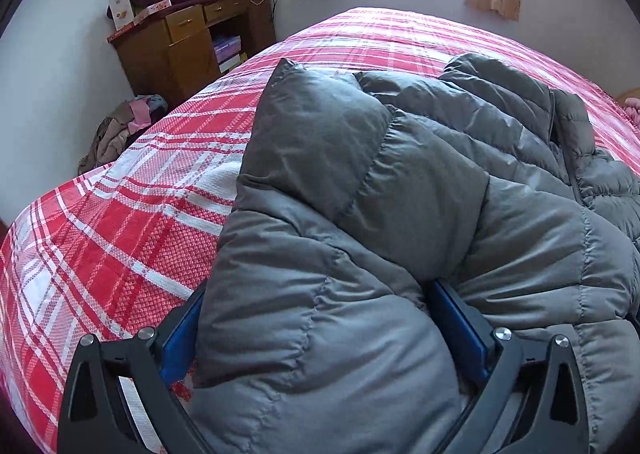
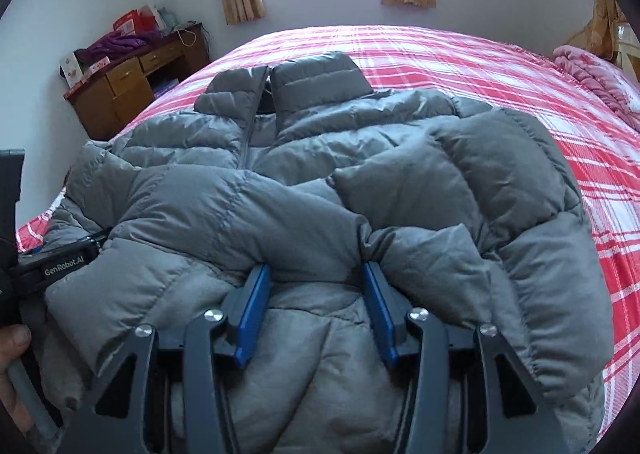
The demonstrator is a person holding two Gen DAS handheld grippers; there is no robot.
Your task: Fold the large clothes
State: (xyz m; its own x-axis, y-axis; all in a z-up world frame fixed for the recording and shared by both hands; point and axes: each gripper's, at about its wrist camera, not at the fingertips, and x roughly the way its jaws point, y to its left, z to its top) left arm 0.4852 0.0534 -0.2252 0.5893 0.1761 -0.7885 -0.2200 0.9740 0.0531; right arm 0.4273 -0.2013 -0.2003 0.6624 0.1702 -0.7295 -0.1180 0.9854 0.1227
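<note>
One broad bed covered in a red-and-white plaid woven spread (image 2: pixel 460 58) takes up most of both views, and on it lies the grey quilted down jacket (image 2: pixel 304 158), front up, zipper closed, its stand-up collar (image 2: pixel 280 82) pointing toward the window wall and its hem toward the person. The jacket's long axis therefore runs straight away from both tools, collar far, hem near. Both sleeves appear folded in across the chest, one crossing from the left and the other bulging in from the right, and they meet near the middle, just ahead of the right tool. The left gripper (image 1: pixel 316 294) sits at the jacket's left side; its blue-padded fingers stand wide apart with a thick roll of sleeve or side panel filling the space between them, though whether the pads are pressing it or only straddling it I cannot tell. The right gripper (image 2: pixel 316 270) is over the lower middle of the jacket, its blue pads parted and resting on the padded fabric, with a puffed fold between them and no clear pinch. Judging from this layout, the coming fold would carry the near hem up along that axis toward the collar, and both tools are at the near end, placed for it; the right one is closer to the centreline.
</note>
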